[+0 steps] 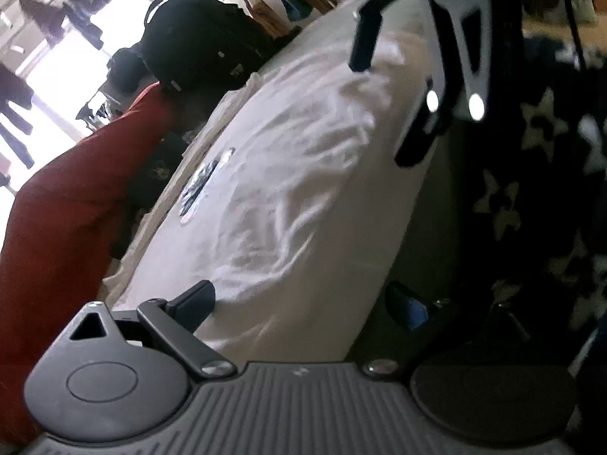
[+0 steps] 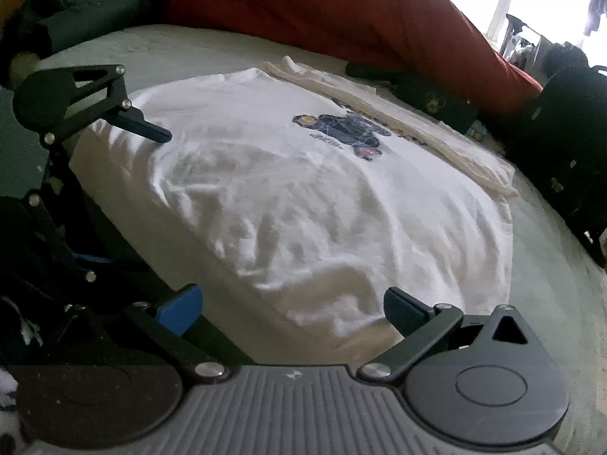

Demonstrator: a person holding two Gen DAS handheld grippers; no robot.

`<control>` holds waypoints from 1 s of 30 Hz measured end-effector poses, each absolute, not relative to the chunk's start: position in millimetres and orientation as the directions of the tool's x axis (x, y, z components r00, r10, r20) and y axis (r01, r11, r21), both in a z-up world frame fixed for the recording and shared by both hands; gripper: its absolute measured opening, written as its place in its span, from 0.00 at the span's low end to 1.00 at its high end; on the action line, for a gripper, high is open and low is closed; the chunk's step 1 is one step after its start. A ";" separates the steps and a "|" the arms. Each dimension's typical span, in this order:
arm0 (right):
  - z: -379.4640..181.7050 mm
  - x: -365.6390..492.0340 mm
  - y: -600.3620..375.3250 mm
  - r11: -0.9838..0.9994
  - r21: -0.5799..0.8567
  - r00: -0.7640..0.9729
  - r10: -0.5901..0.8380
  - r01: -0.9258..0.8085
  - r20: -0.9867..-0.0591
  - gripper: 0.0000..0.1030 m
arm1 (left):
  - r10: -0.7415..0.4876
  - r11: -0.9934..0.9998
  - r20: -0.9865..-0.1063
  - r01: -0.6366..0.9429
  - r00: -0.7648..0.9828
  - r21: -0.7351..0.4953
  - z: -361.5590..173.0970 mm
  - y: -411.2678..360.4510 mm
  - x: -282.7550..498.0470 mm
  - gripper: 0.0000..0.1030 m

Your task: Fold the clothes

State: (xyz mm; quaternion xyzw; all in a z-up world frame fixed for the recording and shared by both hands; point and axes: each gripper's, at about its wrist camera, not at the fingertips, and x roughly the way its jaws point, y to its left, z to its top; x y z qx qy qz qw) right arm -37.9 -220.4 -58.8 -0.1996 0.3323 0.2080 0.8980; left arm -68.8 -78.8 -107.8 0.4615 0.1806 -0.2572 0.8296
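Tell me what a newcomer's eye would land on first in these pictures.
First, the wrinkled white cotton T-shirt spread flat across the pale bed, its dark blue figure print near the far side. Behind it lies a big red blanket. The open right gripper hovers at the shirt's near edge, the open left gripper at its left edge.

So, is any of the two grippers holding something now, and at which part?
Nothing is held. The left gripper and the right gripper are both open at the near edge of the wrinkled white T-shirt with a dark print.
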 end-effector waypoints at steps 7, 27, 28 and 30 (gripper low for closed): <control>-57.4 -46.4 -220.4 0.849 -0.207 0.705 0.240 -0.485 -0.667 1.00 | -0.221 0.415 -0.457 0.507 0.862 0.755 -116.3 -84.8 -72.9 0.95; -55.1 -68.3 -176.0 0.725 -0.362 0.718 0.257 -0.586 -0.647 1.00 | -0.266 0.569 -0.382 0.464 0.885 0.679 -54.8 -74.1 -76.3 0.95; -60.1 -66.4 -170.9 0.721 -0.409 0.746 0.223 -0.559 -0.627 1.00 | -0.268 0.567 -0.380 0.464 0.885 0.680 -54.1 -73.6 -76.5 0.95; -70.1 -62.8 -161.5 0.706 -0.506 0.804 0.151 -0.495 -0.576 1.00 | -0.272 0.562 -0.381 0.467 0.884 0.683 -53.5 -72.6 -76.8 0.95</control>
